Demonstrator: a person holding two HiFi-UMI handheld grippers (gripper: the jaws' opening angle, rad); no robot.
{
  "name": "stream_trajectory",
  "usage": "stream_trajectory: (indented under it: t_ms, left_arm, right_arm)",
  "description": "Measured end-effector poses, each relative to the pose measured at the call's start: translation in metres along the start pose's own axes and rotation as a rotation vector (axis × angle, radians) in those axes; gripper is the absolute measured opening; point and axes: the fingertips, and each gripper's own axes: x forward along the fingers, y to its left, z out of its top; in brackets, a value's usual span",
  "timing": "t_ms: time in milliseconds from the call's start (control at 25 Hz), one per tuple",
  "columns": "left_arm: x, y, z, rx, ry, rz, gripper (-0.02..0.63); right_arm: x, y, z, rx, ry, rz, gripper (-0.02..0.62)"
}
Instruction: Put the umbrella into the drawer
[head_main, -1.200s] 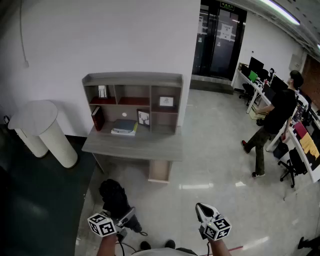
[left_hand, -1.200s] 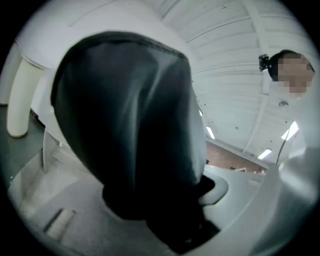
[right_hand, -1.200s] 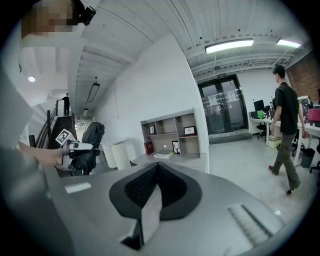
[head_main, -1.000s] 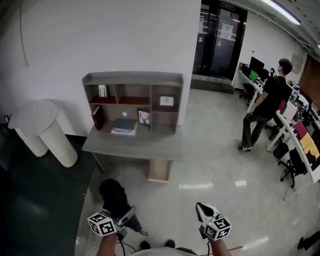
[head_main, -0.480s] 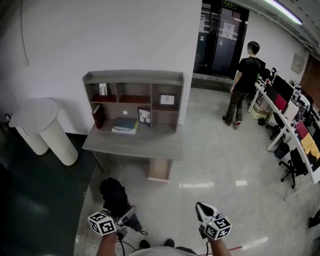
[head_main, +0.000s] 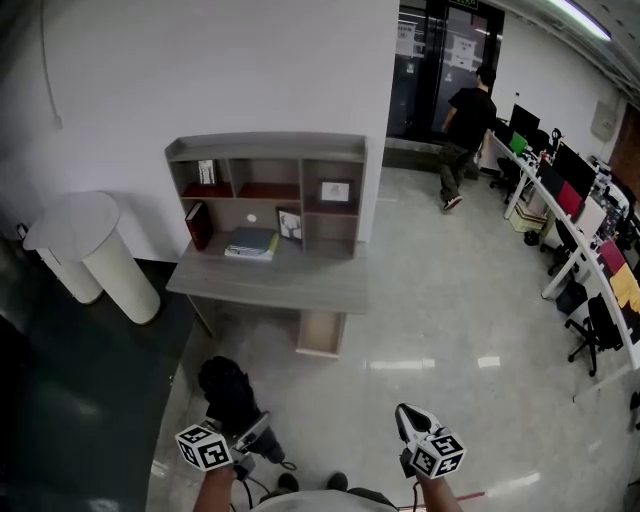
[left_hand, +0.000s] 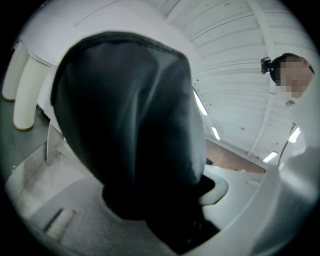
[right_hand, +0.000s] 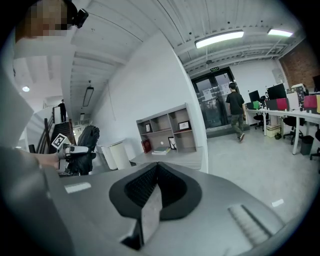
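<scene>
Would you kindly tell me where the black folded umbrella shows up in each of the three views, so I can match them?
Head view: the umbrella is at bottom left, just above the left gripper that holds it.
Left gripper view: the umbrella fills the centre, close up between the jaws.
Right gripper view: it is small, near the left edge.
Shared landmark: the white cylinder, to the umbrella's left or beside it.

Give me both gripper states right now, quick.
Left gripper: closed on the black umbrella.
Right gripper: closed, nothing between the jaws.
</scene>
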Motion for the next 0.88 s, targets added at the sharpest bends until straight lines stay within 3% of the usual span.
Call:
stream_trajectory:
  t_ms: [520,880]
  left_arm:
    - [0.028,-0.025,-0.034,-0.021,-0.04,0.051,0.242]
    - [0.039,-0.019,-0.039,-0.035,-0.045,0.07,0.242]
  right_arm:
    - [-0.015,-0.053,-0.013,-0.011,0.042,0.039,0.005]
    - [-0.004,-0.064,-0.01,0.002,0.04,0.056,0.005]
